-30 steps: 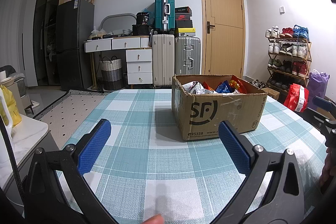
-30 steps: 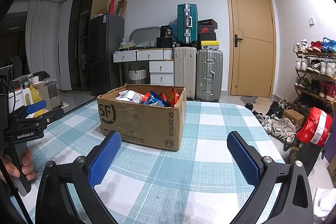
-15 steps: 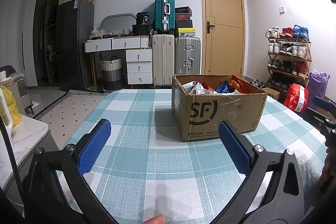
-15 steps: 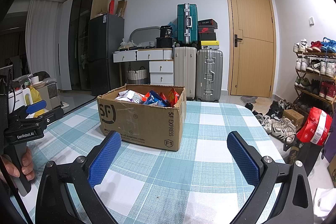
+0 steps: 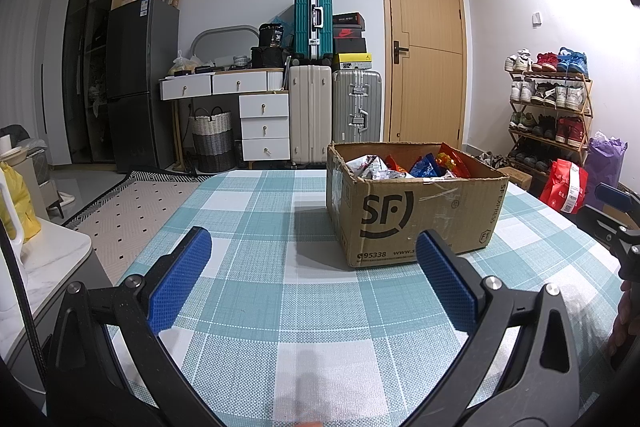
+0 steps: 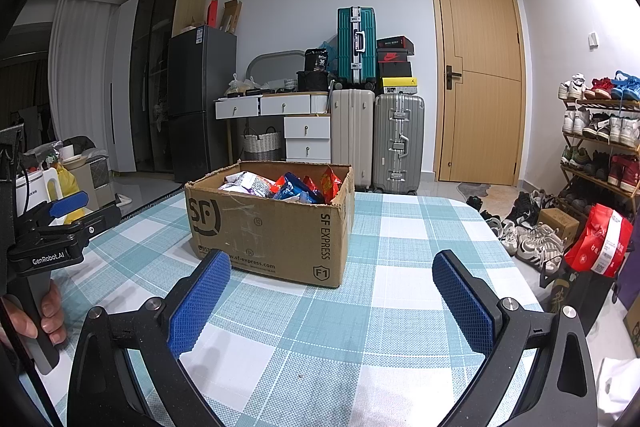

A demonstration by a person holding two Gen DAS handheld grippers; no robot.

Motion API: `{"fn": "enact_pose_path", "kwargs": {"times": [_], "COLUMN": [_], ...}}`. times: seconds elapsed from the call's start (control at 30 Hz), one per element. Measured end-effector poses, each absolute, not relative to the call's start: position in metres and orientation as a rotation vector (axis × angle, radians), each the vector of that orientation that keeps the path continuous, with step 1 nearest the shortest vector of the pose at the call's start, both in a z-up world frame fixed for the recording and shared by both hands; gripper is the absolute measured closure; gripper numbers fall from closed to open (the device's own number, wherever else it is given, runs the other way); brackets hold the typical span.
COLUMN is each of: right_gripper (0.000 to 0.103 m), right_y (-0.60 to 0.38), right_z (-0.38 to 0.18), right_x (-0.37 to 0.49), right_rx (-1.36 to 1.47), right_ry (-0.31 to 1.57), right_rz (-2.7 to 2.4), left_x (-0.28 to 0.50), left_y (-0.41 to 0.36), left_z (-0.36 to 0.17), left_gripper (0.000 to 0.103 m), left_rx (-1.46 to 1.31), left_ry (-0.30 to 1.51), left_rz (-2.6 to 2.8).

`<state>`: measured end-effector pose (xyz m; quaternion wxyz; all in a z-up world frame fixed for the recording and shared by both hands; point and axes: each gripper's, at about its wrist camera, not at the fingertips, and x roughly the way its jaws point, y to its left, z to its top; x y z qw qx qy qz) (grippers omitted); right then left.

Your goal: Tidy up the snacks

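An open brown SF Express cardboard box (image 5: 416, 211) stands on the table with the teal and white checked cloth (image 5: 280, 291). It holds several snack bags (image 5: 424, 165), red, blue and white. In the right wrist view the box (image 6: 272, 227) is ahead and left of centre, with the snack bags (image 6: 288, 185) inside. My left gripper (image 5: 312, 275) is open and empty, low over the cloth, short of the box. My right gripper (image 6: 330, 291) is open and empty, also short of the box.
The table's far edge (image 6: 472, 211) drops to a floor with shoes. A red bag (image 6: 600, 247) and a shoe rack (image 6: 600, 143) stand to the right. Suitcases (image 5: 332, 107), drawers (image 5: 264, 123) and a fridge (image 5: 136, 83) line the back wall.
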<state>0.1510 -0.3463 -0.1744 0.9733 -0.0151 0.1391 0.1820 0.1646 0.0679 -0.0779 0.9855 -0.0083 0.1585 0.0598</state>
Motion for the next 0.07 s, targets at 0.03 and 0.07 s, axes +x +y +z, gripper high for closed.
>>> {"fn": "enact_pose_path", "kwargs": {"times": [0.03, 0.07], "right_gripper": [0.0, 0.0], "right_y": [-0.3461, -0.3463], "right_z": [-0.1747, -0.1745], "right_x": [0.1513, 0.151], "right_rx": [-0.031, -0.03], "right_ry": [0.281, 0.281], "right_rz": [0.367, 0.367], "left_x": [0.1646, 0.1666], "left_y": [0.0678, 0.0694], "left_z": [-0.078, -0.0794], "left_gripper": [0.001, 0.001], "left_rx": [-0.017, -0.017], "left_ry": [0.319, 0.319], "left_rz": [0.121, 0.121]}}
